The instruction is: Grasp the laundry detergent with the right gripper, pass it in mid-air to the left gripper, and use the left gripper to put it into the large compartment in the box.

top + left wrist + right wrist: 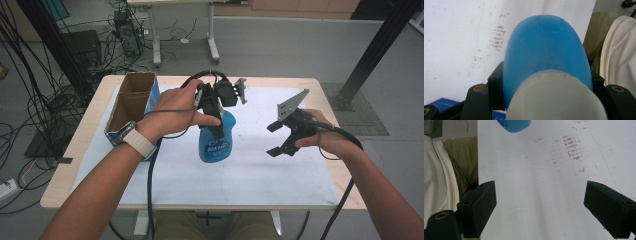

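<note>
A translucent blue bottle (215, 144) with a printed label stands upright on the white mat (250, 175) near the table's middle. My left gripper (216, 125) comes down from above and is shut on the bottle's upper part. In the left gripper view the blue bottle (546, 47) and its pale cap (554, 100) sit squeezed between the black jaws. My right gripper (272, 139) hovers to the bottle's right, open, with nothing between its jaws. In the right gripper view the jaws stand wide apart over bare mat (541, 170), and the bottle's base (514, 125) shows at the top edge.
An open cardboard box (132, 102) with a blue side stands at the table's left, beside my left wrist. Faint brown smudges (572, 147) mark the mat. The person's light shirt (436, 182) and khaki trousers (464, 162) are at the near edge. Cables trail from both grippers.
</note>
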Motion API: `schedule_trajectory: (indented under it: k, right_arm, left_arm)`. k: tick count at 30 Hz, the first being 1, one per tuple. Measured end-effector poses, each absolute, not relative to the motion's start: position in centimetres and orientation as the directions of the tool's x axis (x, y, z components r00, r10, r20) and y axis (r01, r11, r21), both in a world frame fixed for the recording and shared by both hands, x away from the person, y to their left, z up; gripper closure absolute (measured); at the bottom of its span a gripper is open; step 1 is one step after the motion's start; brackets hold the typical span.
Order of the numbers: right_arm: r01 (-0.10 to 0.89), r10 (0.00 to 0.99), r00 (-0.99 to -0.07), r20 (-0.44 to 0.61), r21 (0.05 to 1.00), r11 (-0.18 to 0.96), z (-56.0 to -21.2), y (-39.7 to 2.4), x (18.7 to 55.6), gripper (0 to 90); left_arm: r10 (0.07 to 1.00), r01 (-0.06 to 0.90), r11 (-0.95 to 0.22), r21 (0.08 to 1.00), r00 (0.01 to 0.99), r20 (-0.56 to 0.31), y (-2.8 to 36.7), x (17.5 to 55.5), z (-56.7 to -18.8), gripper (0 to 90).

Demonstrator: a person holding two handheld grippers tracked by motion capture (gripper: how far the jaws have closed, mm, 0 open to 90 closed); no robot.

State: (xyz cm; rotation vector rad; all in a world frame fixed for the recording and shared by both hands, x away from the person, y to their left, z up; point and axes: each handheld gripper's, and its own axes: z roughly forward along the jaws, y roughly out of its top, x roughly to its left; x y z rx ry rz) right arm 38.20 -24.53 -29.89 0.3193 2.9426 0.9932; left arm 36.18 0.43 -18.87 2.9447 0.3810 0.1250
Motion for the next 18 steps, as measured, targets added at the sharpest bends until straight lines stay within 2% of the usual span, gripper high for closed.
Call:
schedule_trajectory:
  k: [18]
  right_arm:
    - [0.253,0.289,-0.957,0.010,0.515,0.819,-28.7,-28.2,40.0,11.1]
  left_arm:
    - [0.415,0.397,-0.903,0.164,0.905,0.096,1.6,37.2,-16.8,37.9]
